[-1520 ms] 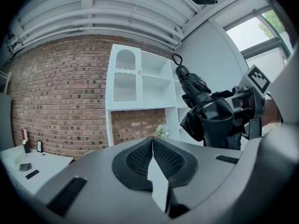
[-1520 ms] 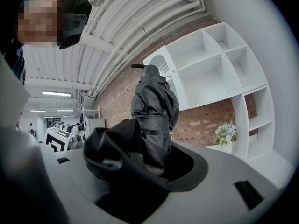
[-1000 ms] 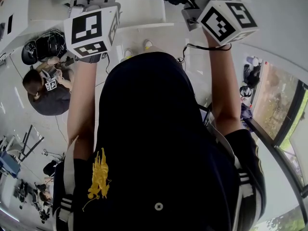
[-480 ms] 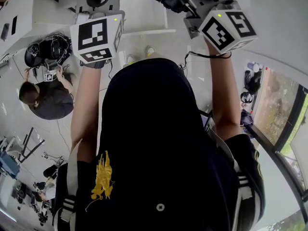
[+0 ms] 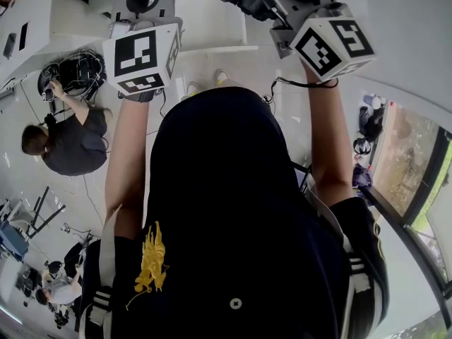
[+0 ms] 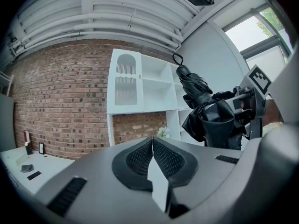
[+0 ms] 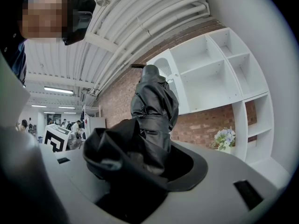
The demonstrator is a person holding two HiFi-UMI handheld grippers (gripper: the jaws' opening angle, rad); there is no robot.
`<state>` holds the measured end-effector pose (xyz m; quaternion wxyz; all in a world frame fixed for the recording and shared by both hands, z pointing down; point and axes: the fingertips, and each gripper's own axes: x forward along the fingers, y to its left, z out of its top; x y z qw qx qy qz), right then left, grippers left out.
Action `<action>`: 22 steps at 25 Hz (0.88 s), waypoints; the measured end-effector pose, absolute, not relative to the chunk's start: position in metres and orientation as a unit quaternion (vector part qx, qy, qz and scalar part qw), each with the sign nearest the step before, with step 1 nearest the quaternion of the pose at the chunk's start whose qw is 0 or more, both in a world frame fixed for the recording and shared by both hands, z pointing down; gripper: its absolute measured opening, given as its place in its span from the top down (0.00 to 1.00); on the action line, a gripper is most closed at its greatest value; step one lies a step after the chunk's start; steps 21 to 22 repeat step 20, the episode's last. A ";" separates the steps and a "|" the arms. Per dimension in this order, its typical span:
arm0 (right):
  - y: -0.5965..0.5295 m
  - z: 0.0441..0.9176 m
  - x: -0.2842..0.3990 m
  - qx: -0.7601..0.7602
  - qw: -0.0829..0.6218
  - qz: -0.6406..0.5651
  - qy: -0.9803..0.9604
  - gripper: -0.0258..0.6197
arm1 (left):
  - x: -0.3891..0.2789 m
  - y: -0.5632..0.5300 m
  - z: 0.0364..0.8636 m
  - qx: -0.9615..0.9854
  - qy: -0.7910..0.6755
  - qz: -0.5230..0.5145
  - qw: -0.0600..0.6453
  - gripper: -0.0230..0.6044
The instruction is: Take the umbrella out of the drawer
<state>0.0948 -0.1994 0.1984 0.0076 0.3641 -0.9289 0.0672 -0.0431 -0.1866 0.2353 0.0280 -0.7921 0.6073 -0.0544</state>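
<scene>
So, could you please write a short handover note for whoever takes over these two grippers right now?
Left gripper: jaws shut, pads together, nothing between them.
Right gripper: shut on the black folded fabric umbrella, which stands up out of its jaws.
Where: both grippers are held up and level, facing a white shelf unit against a red brick wall. No drawer shows in any view.
Done: the umbrella appears to be out and carried in the air.
Left: probably to set it down somewhere. Keep the grip until then.

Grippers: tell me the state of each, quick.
Left gripper: shut, empty.
Right gripper: shut on the folded black umbrella.
</scene>
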 end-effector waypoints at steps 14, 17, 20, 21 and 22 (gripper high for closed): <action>-0.206 0.206 0.095 0.362 0.018 0.071 -0.929 0.53 | -0.044 -0.190 0.240 -0.789 0.612 -0.056 0.019 0.93; -0.209 0.206 0.089 0.359 0.016 0.074 -0.930 0.53 | -0.049 -0.194 0.241 -0.790 0.610 -0.057 0.019 0.93; -0.214 0.206 0.081 0.359 0.012 0.080 -0.930 0.53 | -0.058 -0.201 0.241 -0.792 0.607 -0.063 0.023 0.93; -0.214 0.206 0.081 0.359 0.012 0.080 -0.930 0.53 | -0.058 -0.201 0.241 -0.792 0.607 -0.063 0.023 0.93; -0.214 0.206 0.081 0.359 0.012 0.080 -0.930 0.53 | -0.058 -0.201 0.241 -0.792 0.607 -0.063 0.023 0.93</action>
